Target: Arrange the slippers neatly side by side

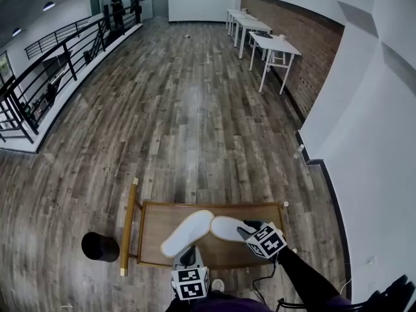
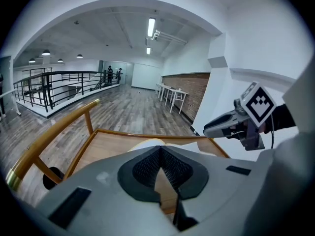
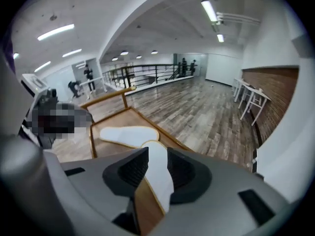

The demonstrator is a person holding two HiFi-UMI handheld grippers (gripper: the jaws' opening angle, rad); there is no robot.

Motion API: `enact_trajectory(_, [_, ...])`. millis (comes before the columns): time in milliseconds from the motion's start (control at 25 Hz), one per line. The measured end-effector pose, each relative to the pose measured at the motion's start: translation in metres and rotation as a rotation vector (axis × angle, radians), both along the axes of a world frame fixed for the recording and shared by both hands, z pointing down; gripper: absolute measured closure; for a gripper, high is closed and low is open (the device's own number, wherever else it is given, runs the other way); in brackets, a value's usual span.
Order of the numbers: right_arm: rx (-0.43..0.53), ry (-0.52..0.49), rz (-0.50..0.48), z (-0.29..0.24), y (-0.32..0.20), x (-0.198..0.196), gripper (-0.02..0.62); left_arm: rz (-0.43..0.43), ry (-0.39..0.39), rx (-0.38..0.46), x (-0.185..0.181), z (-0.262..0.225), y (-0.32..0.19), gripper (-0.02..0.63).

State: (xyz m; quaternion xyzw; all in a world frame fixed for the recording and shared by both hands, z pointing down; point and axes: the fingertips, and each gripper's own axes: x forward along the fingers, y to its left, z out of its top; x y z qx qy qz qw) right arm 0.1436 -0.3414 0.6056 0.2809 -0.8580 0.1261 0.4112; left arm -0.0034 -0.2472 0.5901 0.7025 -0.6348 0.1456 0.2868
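Our right gripper [image 1: 248, 227], jaws apart, sits at the 4 o'clock end of the right slipper [image 1: 226, 227], lying 10-to-4 on the tray [image 1: 152, 234], splayed from the left slipper [image 1: 187, 233] at 7-to-1.

No word, number, brand or sign can be read in any view. The only printed marks are black-and-white square patterns (codes, not letters). One set is on the marker cube [image 1: 190, 283] of the left gripper [image 1: 188, 253], at the near edge of the wooden cart [image 1: 155, 221]. The other is on the right gripper [image 1: 249, 227], over the cart's near right corner.
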Motion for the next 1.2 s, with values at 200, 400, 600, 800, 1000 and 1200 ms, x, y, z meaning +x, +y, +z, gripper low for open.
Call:
enact_trajectory(200, [-0.065, 0.271, -0.313, 0.046, -0.007, -0.008, 0.440, 0.020, -0.006, -0.014, 0.000, 0.002, 0.005, 0.606])
enact_trajectory(400, [-0.171, 0.507, -0.533, 0.083, -0.009, 0.000, 0.440, 0.021, -0.023, -0.036, -0.009, -0.001, 0.011, 0.606])
enact_trajectory(600, [-0.261, 0.614, -0.568, 0.111, -0.015, 0.009, 0.440, 0.002, -0.042, -0.061, -0.022, 0.004, 0.020, 0.606])
enact_trajectory(800, [-0.364, 0.634, -0.529, 0.125, -0.009, 0.018, 0.442, -0.018, -0.051, -0.076, -0.030, 0.006, 0.023, 0.606])
enact_trajectory(1000, [-0.346, 0.653, -0.489, 0.131, -0.010, 0.021, 0.564, -0.014, -0.052, -0.079, -0.030, 0.006, 0.018, 0.606])
enact_trajectory(1200, [-0.348, 0.612, -0.436, 0.128, -0.007, 0.020, 0.575, 0.000, -0.041, -0.069, -0.024, 0.008, 0.011, 0.606])
